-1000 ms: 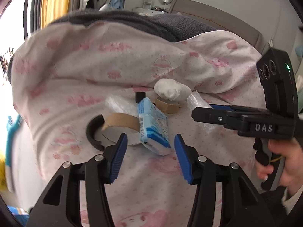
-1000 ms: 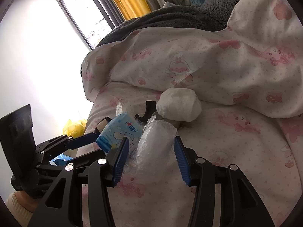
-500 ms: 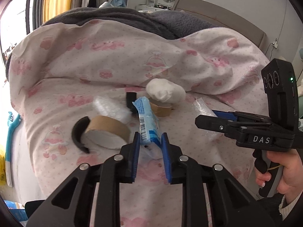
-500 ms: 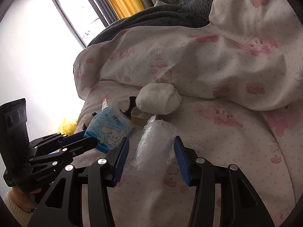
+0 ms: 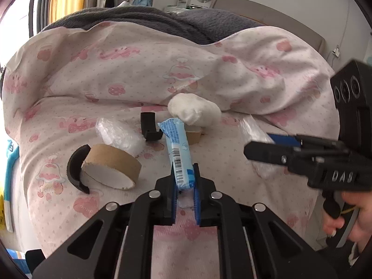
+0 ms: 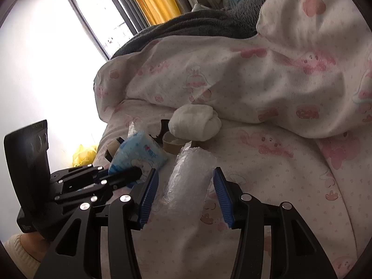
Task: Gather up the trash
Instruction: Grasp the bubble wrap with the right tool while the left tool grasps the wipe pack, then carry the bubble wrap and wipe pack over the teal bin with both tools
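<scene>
1. The left gripper [image 5: 184, 181] has just been closing, and its blue pads now pinch the near end of the blue tissue pack [image 5: 179, 155]; the pack stands on edge between them, barcode side up, its far end reaching away toward the white wad [image 5: 194, 111]

2. The step in hand looks like the pick-up of the first piece of trash: the grip is made, the lift is not yet begun, since the pack's far end appears to rest on the pink bedsheet [image 5: 93, 69]

3. The next move calls for a straight lift, I judge, because the pack is held only by one end and may droop or swing; then a carry to wherever the trash goes, and no bin shows in either view

4. The right gripper [image 6: 183, 193] stands partly open, holding nothing; the clear plastic wrap [image 6: 188, 179] lies between its pads, which do not press on it. It would need only to close on the wrap, which is soft and crinkly and may slip

5. Taking the tissue pack as landmark: the cardboard tape roll [image 5: 111, 167] lies just to its left with a black curved piece [image 5: 75, 165] beside it, another clear plastic bundle [image 5: 118, 134] sits behind the roll, and the white wad lies just beyond the pack's far end
</scene>
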Demonstrator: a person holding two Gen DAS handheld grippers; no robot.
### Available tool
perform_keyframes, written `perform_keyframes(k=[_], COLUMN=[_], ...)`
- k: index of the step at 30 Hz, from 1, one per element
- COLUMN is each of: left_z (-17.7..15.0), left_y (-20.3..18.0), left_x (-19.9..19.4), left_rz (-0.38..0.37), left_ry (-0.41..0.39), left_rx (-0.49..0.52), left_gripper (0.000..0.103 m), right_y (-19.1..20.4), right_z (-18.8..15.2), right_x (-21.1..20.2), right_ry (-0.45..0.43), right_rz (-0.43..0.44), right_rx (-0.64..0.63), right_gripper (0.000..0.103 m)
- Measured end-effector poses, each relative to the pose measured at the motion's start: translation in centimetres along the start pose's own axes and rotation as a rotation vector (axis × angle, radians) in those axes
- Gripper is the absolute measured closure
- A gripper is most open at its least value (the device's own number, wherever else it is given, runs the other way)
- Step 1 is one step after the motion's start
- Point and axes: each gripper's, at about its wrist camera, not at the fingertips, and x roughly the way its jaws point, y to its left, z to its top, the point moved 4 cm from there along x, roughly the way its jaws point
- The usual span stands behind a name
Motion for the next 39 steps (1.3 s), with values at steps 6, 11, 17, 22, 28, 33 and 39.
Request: perform_keyframes(k=[6,11,17,22,28,33,39], left_z=[-0.2,-0.9,-2.1,-3.0,-5.0,-6.9,-9.3], left_y=[0.6,1.2,3.0,4.4,7.2,9.7,12.8], left_x=[-2.3,-4.7,-8.0,-10.4,-12.3,-13.5,-14.6], left_rz=[-0.007,0.016,0.013,0.044,0.099,0.144,0.177], left_ry=[-0.056,-0.097,-0.142,-0.166,-0.144,-0.12,-0.09], left_rx=[-0.007,0.013,-0.004,-0.012,-0.046,-0.082,-0.143], left_gripper=[0.09,0.09,0.09,0.09,0.09,0.09,0.09], right_y=[1.6,3.5,7.3,10.5,13.8,16.3,19.8], right_z=[0.5,0.6,0.2,-0.5,-1.4,-2.0,-3.1], right_x=[-1.0,-1.6,-1.7,-1.0,-0.3,0.3,1.5], right_ry=[-0.037,-0.061,-0.071,-0.064,-0.066,-0.065,-0.045], right_rz=[0.005,0.009,0.033,0.043,0.058,0.085,0.11], right_rx=[-0.009,-0.027,-0.079,-0.138,-0.181,-0.198,-0.244], right_gripper=[0.053,0.053,0.053,0.053,0.053,0.053,0.053])
